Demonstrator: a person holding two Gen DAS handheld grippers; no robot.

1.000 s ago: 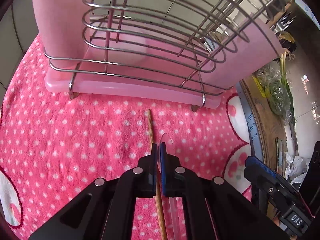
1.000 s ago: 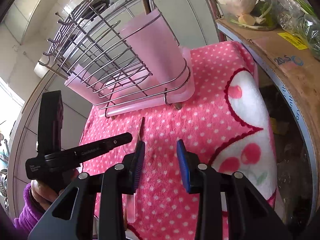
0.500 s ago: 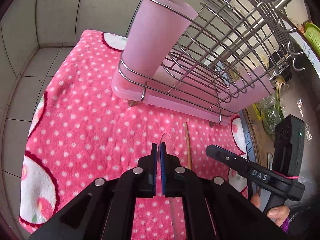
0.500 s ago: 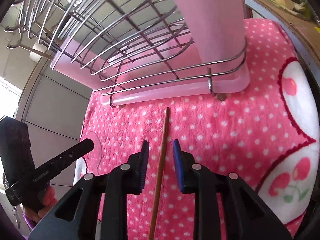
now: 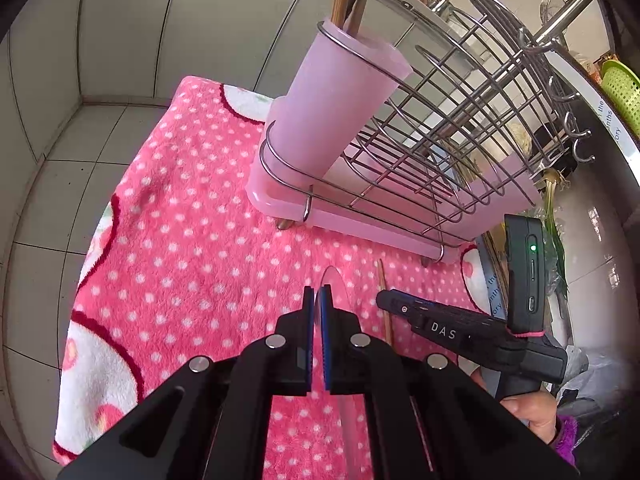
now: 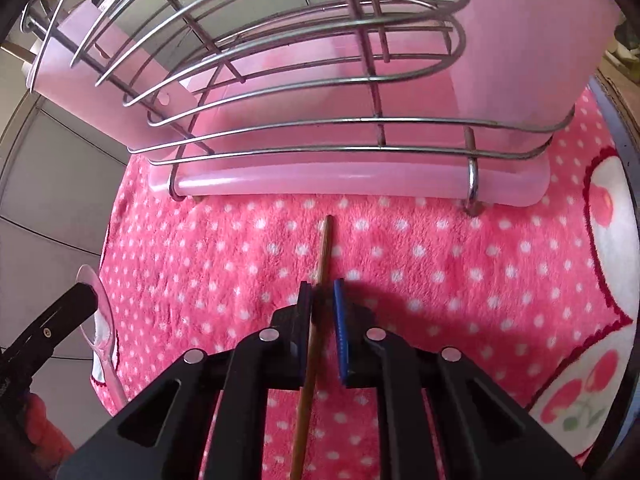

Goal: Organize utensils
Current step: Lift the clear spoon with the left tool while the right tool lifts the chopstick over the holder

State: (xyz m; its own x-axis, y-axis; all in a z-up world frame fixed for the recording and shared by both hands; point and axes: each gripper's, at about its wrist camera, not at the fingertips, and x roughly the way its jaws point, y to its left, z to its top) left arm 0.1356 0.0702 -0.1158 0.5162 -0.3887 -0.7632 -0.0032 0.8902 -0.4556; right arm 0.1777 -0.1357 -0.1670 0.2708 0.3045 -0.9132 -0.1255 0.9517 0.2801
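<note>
I am picking up a chopstick [image 6: 323, 256] lying on the pink towel [image 6: 440, 264] just in front of the rack [image 6: 360, 176], its length pointing straight at the rack. My right gripper [image 6: 322, 300] is closing around it, pads not yet pressing. My left gripper [image 5: 317, 312] is clamped on a clear plastic spoon [image 5: 334, 284]. Next: grip firmly, lift, and stand the chopstick in the rack's pink cup [image 5: 332, 112].

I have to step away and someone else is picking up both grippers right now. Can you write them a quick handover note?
Left gripper: shut on the clear plastic spoon, held above the pink towel.
Right gripper: jaws closing around the wooden chopstick lying on the towel in front of the rack; not yet clamped.
Done: some utensils already stand in the pink cup.
Left: finish the grip, lift the chopstick, drop chopstick and spoon into the cup.
</note>
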